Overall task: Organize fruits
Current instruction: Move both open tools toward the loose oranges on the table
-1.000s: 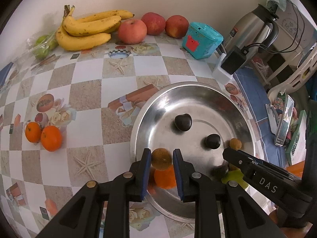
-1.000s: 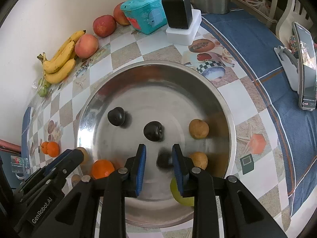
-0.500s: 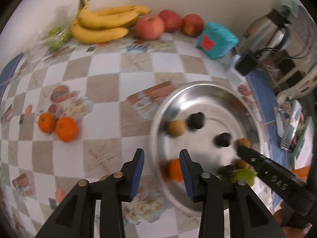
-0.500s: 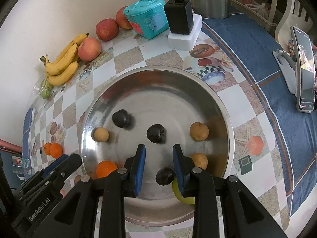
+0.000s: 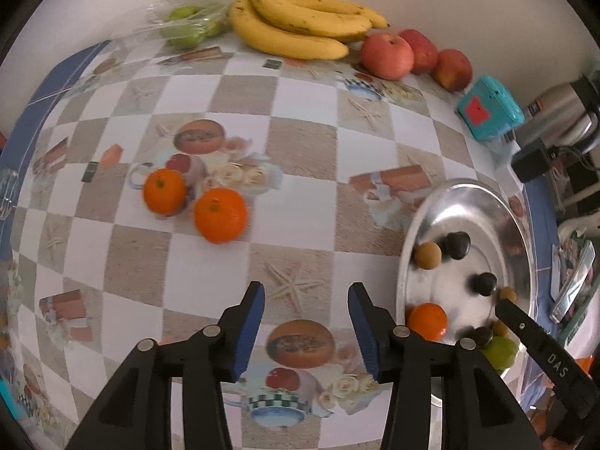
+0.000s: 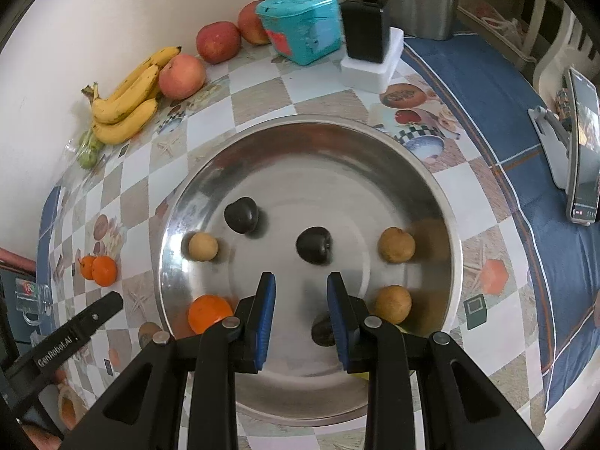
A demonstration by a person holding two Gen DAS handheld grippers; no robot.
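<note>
Since 1 second ago, the left gripper has let go of a small tan fruit, swung left off the steel bowl, and opened wider. It now hangs with its jaws spread wide and nothing between them, above the checkered tablecloth just left of the bowl. That tan fruit now lies at the bowl's left edge, touching a dark plum.

The right gripper hovers over the near part of the bowl, jaws moderately apart and holding nothing; another dark fruit lies in the bowl just below its right finger, partly hidden.

Inside the bowl, seen from the right wrist: 3 tan fruits, 3 dark ones, 1 orange by the near left rim, and a green fruit mostly hidden under the right gripper (clearer in the left view).

Outside the bowl: 2 oranges sit side by side on the cloth, ahead and to the left of the left gripper. Against the back wall lie a bunch of bananas, 3 apples, and green fruit in a clear bag.

By my estimate the small fruit is gathered and the job is partly done; the 2 loose oranges look like the nearest items left, with the wall-side fruit after that.
</note>
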